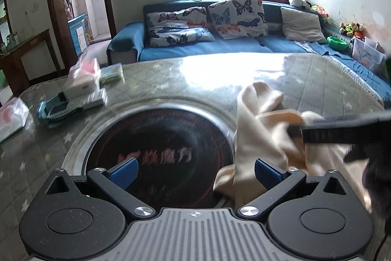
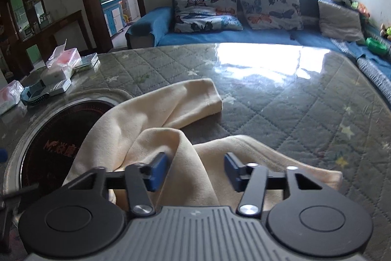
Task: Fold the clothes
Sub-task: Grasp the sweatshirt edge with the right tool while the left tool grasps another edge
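Left wrist view: left gripper (image 1: 196,171) spread wide, holding nothing, over the round black cooktop (image 1: 156,151); cream garment (image 1: 264,133) bunched just right of it, mid-tabletop.
Right wrist view: right gripper (image 2: 196,171) half spread, a raised cloth ridge of the cream garment (image 2: 151,121) between its pads, not yet pinched.
Do well: close squarely on that ridge, catching every layer before lifting.
Sleeve (image 2: 193,99): lies toward the tabletop's far edge.
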